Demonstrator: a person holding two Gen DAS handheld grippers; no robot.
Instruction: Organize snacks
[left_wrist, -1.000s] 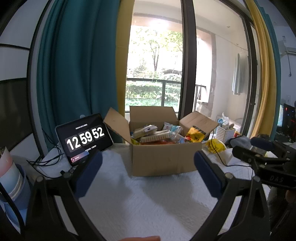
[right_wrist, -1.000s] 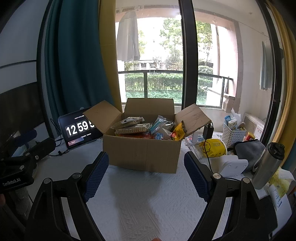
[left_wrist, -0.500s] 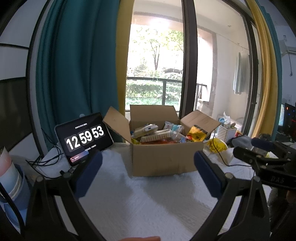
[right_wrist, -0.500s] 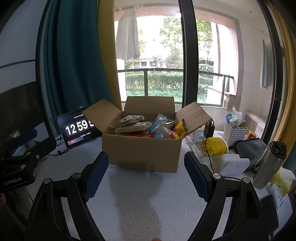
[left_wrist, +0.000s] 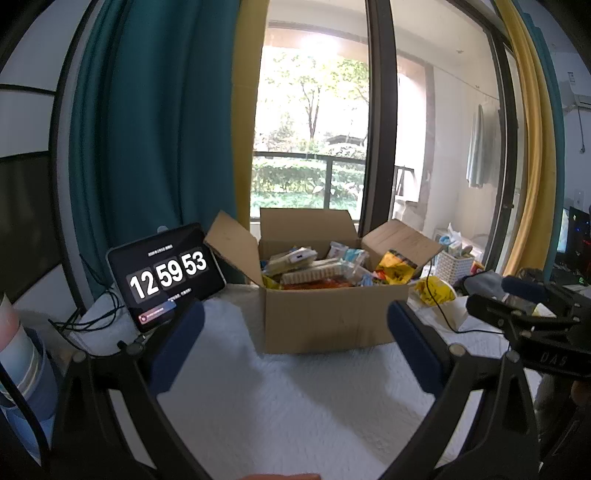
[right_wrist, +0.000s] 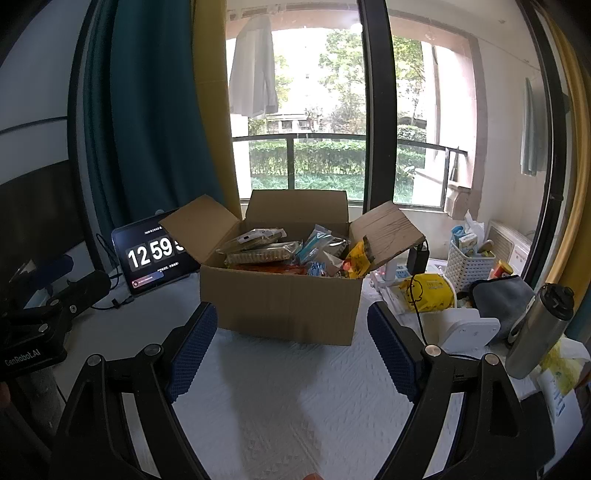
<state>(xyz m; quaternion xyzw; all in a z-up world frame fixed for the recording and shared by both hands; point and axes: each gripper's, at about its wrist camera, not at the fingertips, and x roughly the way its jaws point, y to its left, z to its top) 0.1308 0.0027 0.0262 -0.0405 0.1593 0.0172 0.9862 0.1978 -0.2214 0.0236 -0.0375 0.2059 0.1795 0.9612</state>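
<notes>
Left wrist view. The left gripper (left_wrist: 295, 332) hangs above the white textured tablecloth (left_wrist: 295, 406), jaws spread wide, nothing between the blue pads (left_wrist: 177, 347); released. The cardboard box (left_wrist: 325, 317) stands ahead, near the far edge of the table, all flaps open. Packed snacks (left_wrist: 317, 266) fill it to the rim: pale wrapped packets at the left and middle, a yellow bag (left_wrist: 395, 267) by the right flap. A tablet (left_wrist: 166, 273) leans at the far left corner, showing 12 59 53, with cables trailing off beside it. Right of the box lie a yellow pouch (left_wrist: 434, 291) and a white slotted basket (left_wrist: 456, 264). The right gripper (left_wrist: 517, 314) enters from the right edge of the picture, seen side-on.

Right wrist view. The right gripper (right_wrist: 291, 339) also hovers over the tablecloth (right_wrist: 295, 387), jaws wide apart, pads clear of everything; released, empty. The box (right_wrist: 284, 306) sits just beyond the fingertips, centred between them but not touched. The snacks (right_wrist: 291, 251) are heaped inside; the yellow bag (right_wrist: 358, 258) pokes up at the right front corner. The tablet (right_wrist: 155, 254) stands behind the box's left flap, partly hidden by it. Toward the right edge of the table: the yellow pouch (right_wrist: 428, 291), the basket (right_wrist: 467, 264), a white device (right_wrist: 469, 328), a grey pouch (right_wrist: 502, 299) and a steel bottle (right_wrist: 539, 328). The left gripper (right_wrist: 48, 306) shows at the left edge of the picture.
</notes>
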